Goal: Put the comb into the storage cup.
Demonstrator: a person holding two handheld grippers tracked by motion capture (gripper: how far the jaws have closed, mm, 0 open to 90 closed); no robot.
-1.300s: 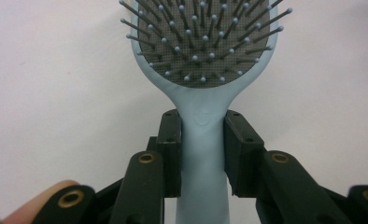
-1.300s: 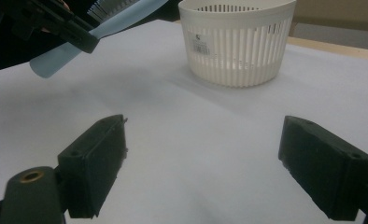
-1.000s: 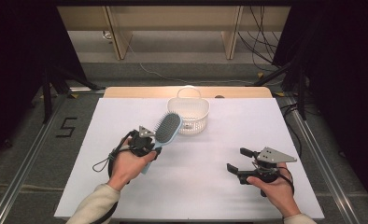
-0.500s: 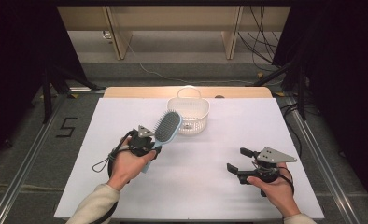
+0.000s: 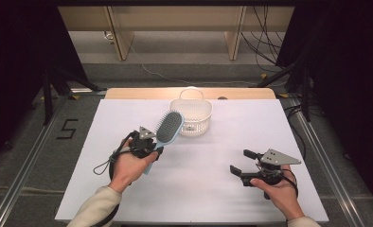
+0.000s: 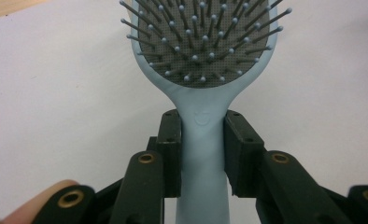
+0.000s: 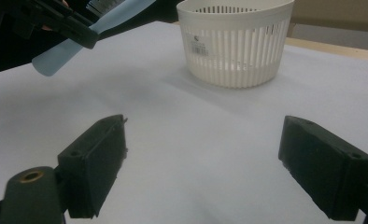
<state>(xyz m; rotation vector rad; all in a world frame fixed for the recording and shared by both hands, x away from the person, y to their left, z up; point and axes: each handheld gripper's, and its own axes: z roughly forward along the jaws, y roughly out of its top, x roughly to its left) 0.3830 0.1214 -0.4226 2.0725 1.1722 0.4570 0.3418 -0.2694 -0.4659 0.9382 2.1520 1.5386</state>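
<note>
Blue hairbrush (image 6: 204,140) handle clamped between left claw (image 6: 203,149) jaws.

Only readable thing is a big black "5" (image 5: 67,128) marked on the floor left of the surface. The white basket (image 7: 236,44) has a small barcode sticker (image 7: 198,44), print too tiny to read.

Your hairbrush (image 6: 203,135) looks like smooth, matt pale-blue plastic, its grey pad finely textured and set with thin ball-tipped pins. The basket (image 5: 194,118) near it is slatted white plastic with a slight sheen. The table (image 5: 213,179) has a matt white cover, and its far edge looks like bare wood.
</note>
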